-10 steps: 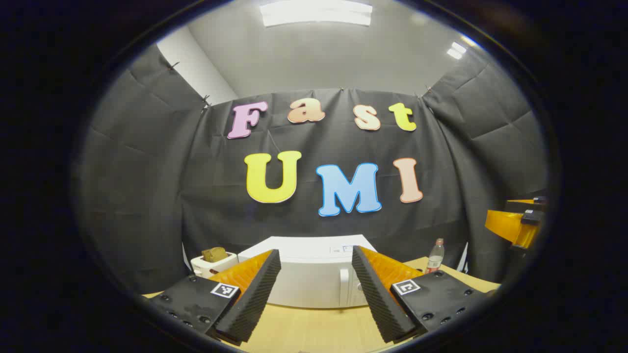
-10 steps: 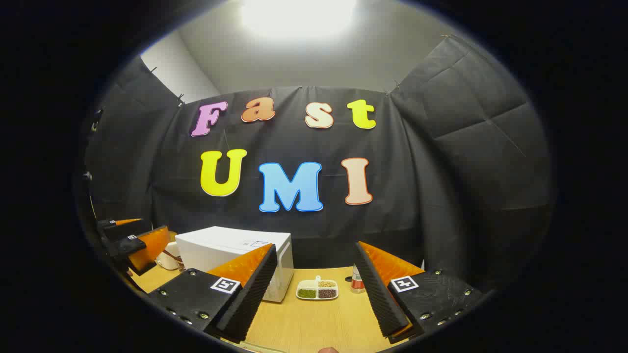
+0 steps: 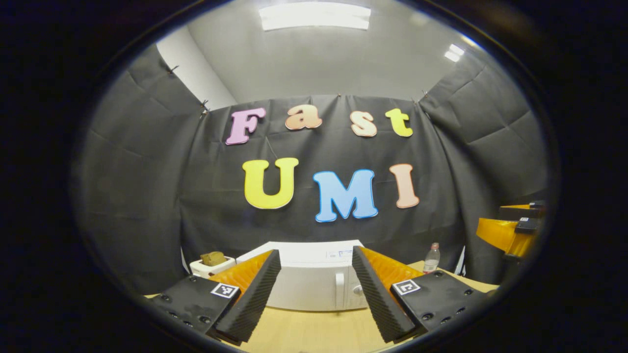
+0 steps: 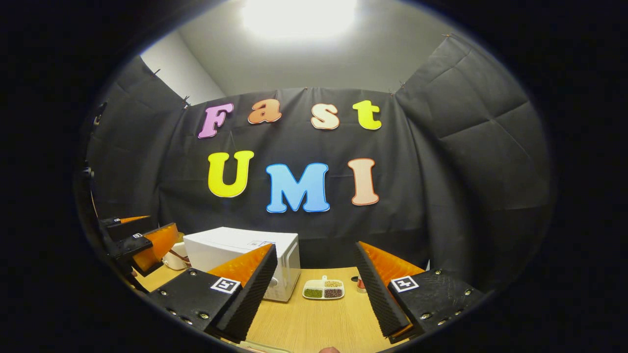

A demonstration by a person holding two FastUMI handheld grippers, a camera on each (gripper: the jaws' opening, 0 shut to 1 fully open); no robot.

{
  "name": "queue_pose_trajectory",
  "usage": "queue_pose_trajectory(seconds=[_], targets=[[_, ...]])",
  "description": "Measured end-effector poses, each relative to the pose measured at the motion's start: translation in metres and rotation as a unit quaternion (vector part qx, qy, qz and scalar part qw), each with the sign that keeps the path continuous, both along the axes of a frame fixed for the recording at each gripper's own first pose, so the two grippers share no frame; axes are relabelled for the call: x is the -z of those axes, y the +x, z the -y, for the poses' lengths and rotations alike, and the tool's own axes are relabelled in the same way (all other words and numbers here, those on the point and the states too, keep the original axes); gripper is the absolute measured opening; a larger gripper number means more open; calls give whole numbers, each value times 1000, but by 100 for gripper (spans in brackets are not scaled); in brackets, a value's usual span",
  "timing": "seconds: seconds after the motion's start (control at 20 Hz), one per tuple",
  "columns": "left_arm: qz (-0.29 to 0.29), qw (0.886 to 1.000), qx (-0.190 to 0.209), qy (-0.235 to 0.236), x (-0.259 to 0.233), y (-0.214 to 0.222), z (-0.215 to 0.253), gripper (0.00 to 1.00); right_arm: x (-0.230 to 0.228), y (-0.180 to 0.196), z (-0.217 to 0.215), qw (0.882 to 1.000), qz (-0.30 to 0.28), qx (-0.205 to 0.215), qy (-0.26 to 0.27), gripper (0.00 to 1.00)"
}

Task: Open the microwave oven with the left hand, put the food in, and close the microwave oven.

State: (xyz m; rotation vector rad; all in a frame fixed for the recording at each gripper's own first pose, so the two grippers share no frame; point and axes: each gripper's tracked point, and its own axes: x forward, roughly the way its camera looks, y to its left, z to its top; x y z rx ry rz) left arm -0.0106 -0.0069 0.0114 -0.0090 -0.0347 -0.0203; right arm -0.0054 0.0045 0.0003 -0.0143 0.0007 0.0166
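White and boxy, the microwave oven [image 3: 314,282] sits at six o'clock in the left gripper view, framed between our left gripper's [image 3: 314,299] widely spread fingers, which hold nothing. Its door is closed, and the upright handle [image 3: 339,290] stands just right of centre, with a knob beside it. On the wooden table [image 3: 314,331] a toaster [image 3: 212,264] rests at about seven o'clock, left of the oven, and a bottle [image 3: 431,258] stands at four o'clock. At three o'clock we see our other gripper held in the air.

In the right gripper view, our right gripper [image 4: 314,294] also has its fingers spread apart and empty. The food, a divided dish of grains [image 4: 323,289], lies at six o'clock on the table, just right of the microwave oven, which sits near seven o'clock. At eight to nine o'clock the left gripper hangs in the air, well short of the oven.

We judge the task barely begun: opening the door is the step in hand. Next we need to bring the left gripper forward to the handle, close on it and swing the door outward.
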Motion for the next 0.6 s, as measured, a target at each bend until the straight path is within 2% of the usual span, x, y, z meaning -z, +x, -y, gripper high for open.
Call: queue_pose_trajectory(seconds=[0.05, 0.15, 0.2, 0.25, 0.3, 0.4, 0.45, 0.6], targets=[[-2, 1000, 2, -2, 2, 1, 0, 96, 0, -1, -1, 1000, -1, 1, 0, 96], [-8, 1000, 5, -7, 6, 3, 2, 99, -2, -4, 0, 1000, 0, 3, 2, 96], [-10, 1000, 7, -9, 8, 4, 3, 96, -1, -7, 1, 1000, 1, 6, 0, 96], [-11, 1000, 8, -10, 9, 6, 3, 99, -2, -8, 2, 1000, 1, 8, -2, 96], [-11, 1000, 12, -10, 9, 8, 6, 96, -1, -10, 3, 1000, 1, 10, -4, 96], [-14, 1000, 18, -11, 13, 16, 8, 99, 0, -13, 6, 1000, -1, 17, -5, 96], [-18, 999, 22, -16, 16, 21, 10, 96, 1, -17, 9, 1000, -4, 23, -4, 96], [-26, 999, 30, -32, 25, 40, 11, 95, 4, -26, 15, 999, -11, 38, -3, 96]])
